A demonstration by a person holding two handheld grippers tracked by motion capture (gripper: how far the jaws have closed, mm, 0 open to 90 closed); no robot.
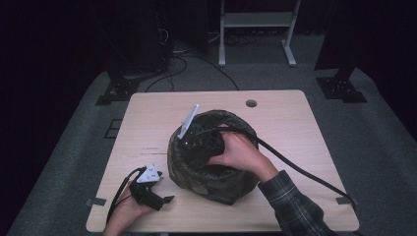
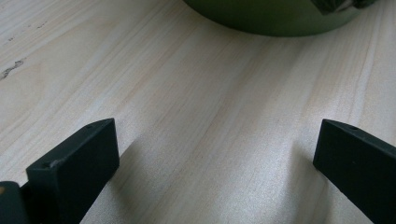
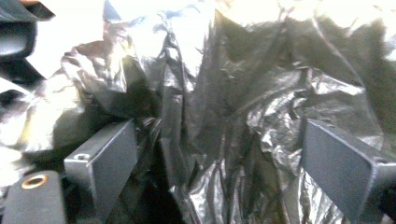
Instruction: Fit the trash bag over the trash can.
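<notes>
Plastic is all around my right claw: a crumpled black bag liner, glossy and creased, fills the space ahead of it. My jaws stand wide apart with folds of the liner between them, and I cannot tell whether either pad presses on the film. From above, my right hand reaches down inside the bin, a round olive tub that sits near the middle of the table, with the black bag draped over its rim. The grey plate of that claw pokes up at the far left of the rim, and its cable trails off toward the table's right edge.

My left claw rests low at the near left corner of the table, just beside the bin, jaws wide with only bare wood between them. The bin's green wall curves across just ahead.
</notes>
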